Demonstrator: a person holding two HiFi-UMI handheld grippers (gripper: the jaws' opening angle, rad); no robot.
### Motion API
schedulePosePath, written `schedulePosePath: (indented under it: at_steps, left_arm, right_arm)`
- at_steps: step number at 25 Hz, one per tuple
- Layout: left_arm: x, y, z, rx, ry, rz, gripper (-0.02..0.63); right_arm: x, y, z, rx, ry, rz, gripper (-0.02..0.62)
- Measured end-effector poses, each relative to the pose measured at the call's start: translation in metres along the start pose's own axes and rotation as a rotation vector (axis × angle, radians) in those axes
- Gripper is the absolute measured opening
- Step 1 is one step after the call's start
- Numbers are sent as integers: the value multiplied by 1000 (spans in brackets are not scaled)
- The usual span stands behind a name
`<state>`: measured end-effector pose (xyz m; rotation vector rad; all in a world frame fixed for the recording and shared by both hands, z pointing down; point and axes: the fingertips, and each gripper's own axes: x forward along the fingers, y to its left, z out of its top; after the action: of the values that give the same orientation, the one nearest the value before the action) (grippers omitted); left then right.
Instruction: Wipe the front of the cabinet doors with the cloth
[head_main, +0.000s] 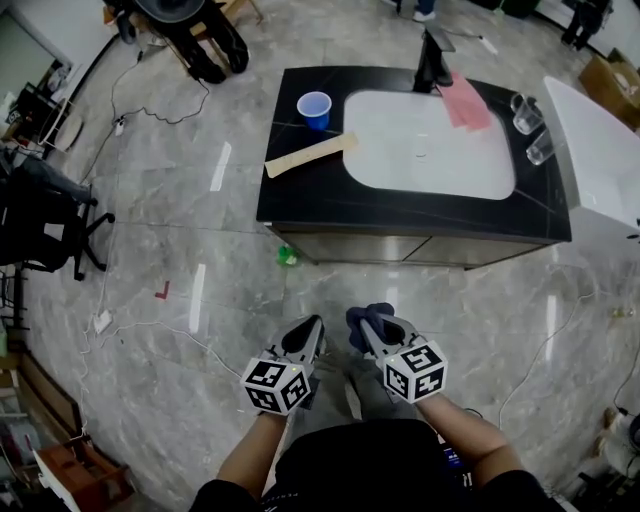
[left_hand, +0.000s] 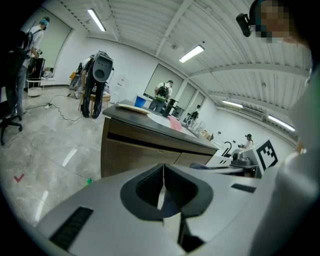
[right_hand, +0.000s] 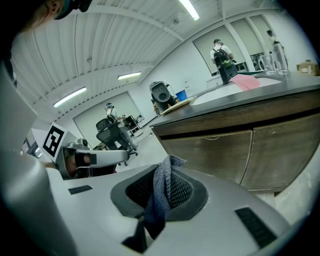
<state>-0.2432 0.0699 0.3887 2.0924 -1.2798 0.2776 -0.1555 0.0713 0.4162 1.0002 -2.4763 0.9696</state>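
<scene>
Head view looks steeply down on both my grippers, held side by side over the grey marble floor (head_main: 150, 250), near the cabinet but apart from it. My right gripper (head_main: 366, 328) has its fingers clamped on a dark blue-grey knitted cloth (right_hand: 161, 192). The cloth is bunched between the ribbed pads, with a tuft poking out above the tips and a tail hanging down behind them. My left gripper (head_main: 314, 324) carries nothing; in the left gripper view its fingers are pressed together, meeting in a thin line at the tips.

The right gripper view faces the brown wooden cabinet doors (right_hand: 215, 150), two flat panels side by side under a dark recess, and the cloth does not touch them. The doors stand under a black-topped table (head_main: 300, 190) with a white oval basin (head_main: 430, 145) sunk into it. On the table, left of the basin, a blue plastic cup (head_main: 314, 108) stands upright, and a pale wooden strip (head_main: 311, 154) lies slanted just beside it, one end at the basin's rim. A pink rag (head_main: 465, 103) lies across the basin's far right corner beside a black tap (head_main: 432, 60), and two clear glasses (head_main: 525, 113) sit at the right end. A small green object (head_main: 287, 256) lies on the floor at the cabinet's front left corner.
</scene>
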Motion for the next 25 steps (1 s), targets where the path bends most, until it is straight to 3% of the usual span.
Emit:
schedulePosePath:
  at_steps: [14, 20, 25]
  left_arm:
    - [53, 109, 21, 15, 67, -71, 14]
    - [55, 165, 29, 5, 96, -74, 14]
    - [56, 197, 29, 17, 119, -68, 14]
  right_arm:
    - [137, 12, 24, -67, 56, -32, 51]
    - [209, 24, 44, -98, 28, -41, 51]
    - [247, 18, 51, -123, 8, -100, 51]
